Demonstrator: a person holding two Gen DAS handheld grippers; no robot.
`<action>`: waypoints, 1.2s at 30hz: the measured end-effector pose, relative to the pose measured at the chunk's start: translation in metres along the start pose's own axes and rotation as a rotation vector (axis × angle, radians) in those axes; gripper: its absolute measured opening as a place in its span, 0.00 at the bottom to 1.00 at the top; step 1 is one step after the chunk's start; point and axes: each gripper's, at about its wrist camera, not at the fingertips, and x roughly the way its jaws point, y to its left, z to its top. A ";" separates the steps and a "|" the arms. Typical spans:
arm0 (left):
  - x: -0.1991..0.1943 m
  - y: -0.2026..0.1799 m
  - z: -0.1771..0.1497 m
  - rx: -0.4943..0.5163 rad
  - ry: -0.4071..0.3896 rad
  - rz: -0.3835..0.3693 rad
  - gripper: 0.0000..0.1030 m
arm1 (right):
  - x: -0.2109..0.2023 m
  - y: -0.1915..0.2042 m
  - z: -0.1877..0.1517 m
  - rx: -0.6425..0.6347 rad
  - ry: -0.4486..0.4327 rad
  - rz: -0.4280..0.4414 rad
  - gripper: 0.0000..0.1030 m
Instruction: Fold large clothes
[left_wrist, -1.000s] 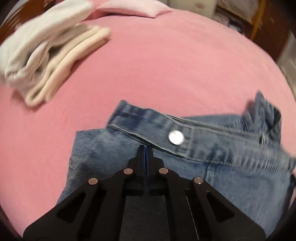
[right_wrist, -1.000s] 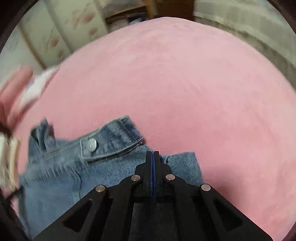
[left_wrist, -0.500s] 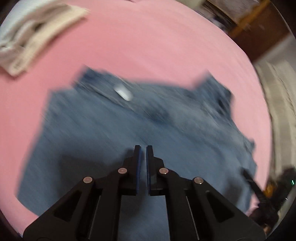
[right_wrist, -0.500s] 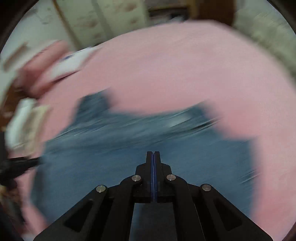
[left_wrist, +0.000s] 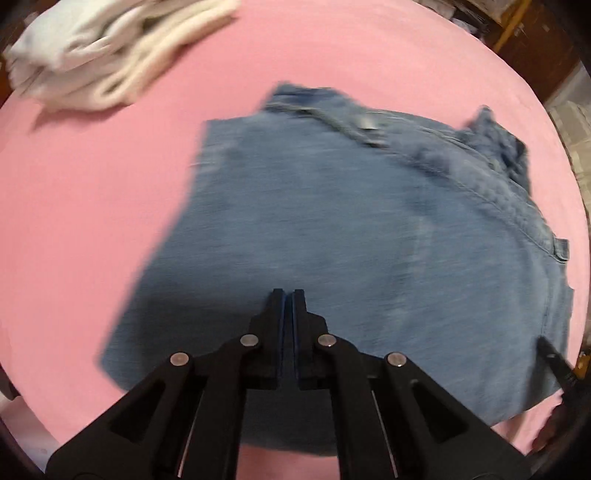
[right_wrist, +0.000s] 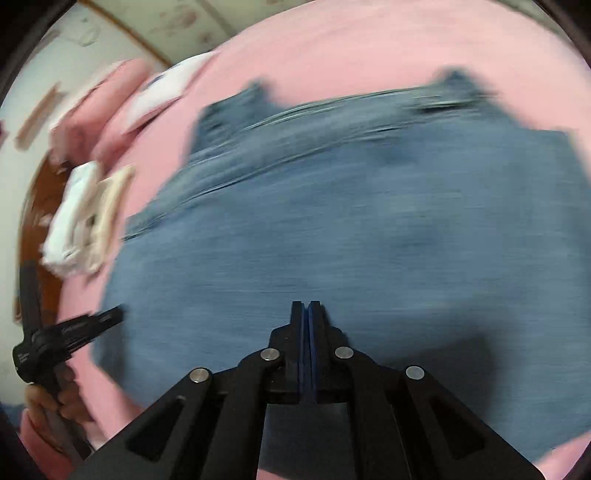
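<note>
Pink bedsheet (left_wrist: 369, 51); jeans (left_wrist: 369, 229) waistband seemingly far-side.

Both fisheye views look forward and down along their own black fingers from close above the folded blue denim garment (left_wrist: 354, 229) (right_wrist: 351, 221) on the pink bedsheet (left_wrist: 92, 192) (right_wrist: 332, 48). They share the garment and the white folded clothes pile (left_wrist: 103, 55) (right_wrist: 85, 221).

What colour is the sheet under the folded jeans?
Pink: the sheet shows best in the left wrist view, around the blue jeans.
</note>
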 end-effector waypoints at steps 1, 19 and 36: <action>0.000 0.008 -0.002 -0.015 0.001 0.024 0.02 | -0.012 -0.022 0.000 0.019 -0.013 -0.056 0.00; -0.038 0.060 -0.042 -0.265 -0.005 -0.058 0.02 | -0.034 0.014 0.035 0.179 -0.055 0.043 0.00; -0.037 0.105 -0.098 -0.497 0.097 -0.357 0.11 | 0.105 0.200 0.014 -0.170 0.203 -0.356 0.02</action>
